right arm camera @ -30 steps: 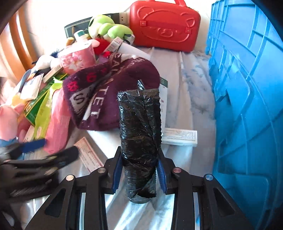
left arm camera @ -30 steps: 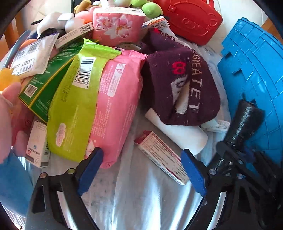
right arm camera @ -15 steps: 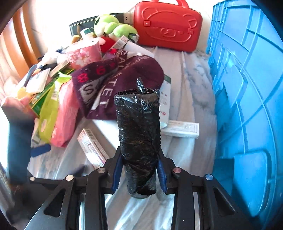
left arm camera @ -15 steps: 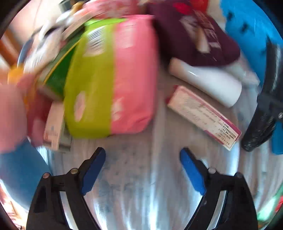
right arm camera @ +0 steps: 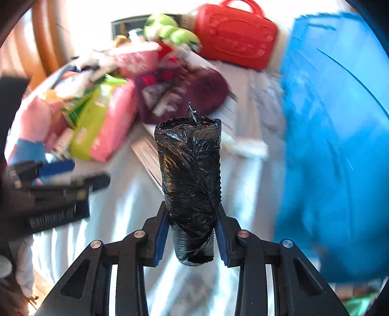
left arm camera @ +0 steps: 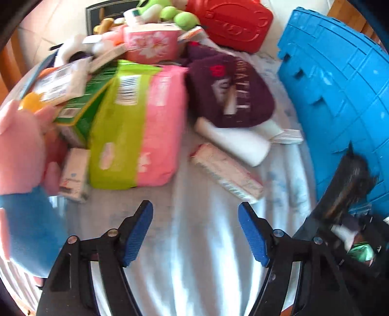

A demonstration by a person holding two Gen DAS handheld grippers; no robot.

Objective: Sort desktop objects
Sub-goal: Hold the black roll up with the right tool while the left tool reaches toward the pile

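My right gripper [right arm camera: 192,233] is shut on a black roll of bin bags [right arm camera: 189,167], held upright above the white cloth beside the blue crate [right arm camera: 340,145]. In the left wrist view the same roll [left arm camera: 350,184] shows at the right edge against the crate [left arm camera: 340,85]. My left gripper [left arm camera: 195,231] hangs over bare cloth with its jaws closing and nothing between them. Ahead of it lie a pink-and-white carton [left arm camera: 226,170], a white tube [left arm camera: 233,141], a maroon sock [left arm camera: 228,92] and pink [left arm camera: 160,126] and green [left arm camera: 116,131] packets.
A red case [left arm camera: 233,21], a floral tissue pack [left arm camera: 150,43] and green plush toys [left arm camera: 175,14] crowd the back. A pink and blue plush toy [left arm camera: 22,158] and small boxes [left arm camera: 75,175] fill the left edge. Wooden chair backs [right arm camera: 46,41] stand behind the table.
Both grippers have drawn back from the pile, so the objects look farther off. The left gripper's jaws have narrowed. The right gripper still holds the black roll, now nearer the crate.
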